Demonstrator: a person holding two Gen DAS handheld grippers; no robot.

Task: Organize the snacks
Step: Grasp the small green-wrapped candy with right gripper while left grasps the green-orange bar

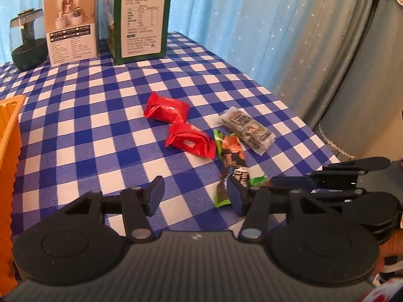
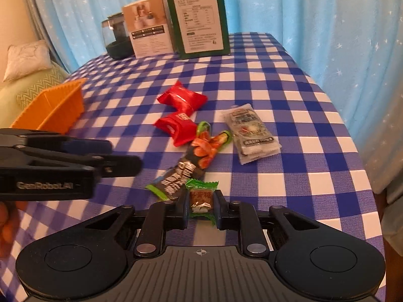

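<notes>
Right gripper (image 2: 201,207): jaws clenched on a small green-wrapped candy (image 2: 200,196), gripped across its brown middle, green crimped ends sticking out above and below. Looks just at or barely off the checked tablecloth (image 2: 289,95); cannot tell which.

Left gripper (image 1: 196,193): jaws spread wide, nothing between them, hovering beside the right one.

Near the candy: long dark snack stick (image 2: 186,162), touching or almost. Beyond it 2 red packets (image 2: 181,112) and a clear sachet stack (image 2: 252,136). Orange bin (image 2: 54,109) well to the left, likely the target.

Judgement: lift straight up first so the wrapper tail does not drag the stick, keep the squeeze steady, carry over the bin rim before letting go.
</notes>
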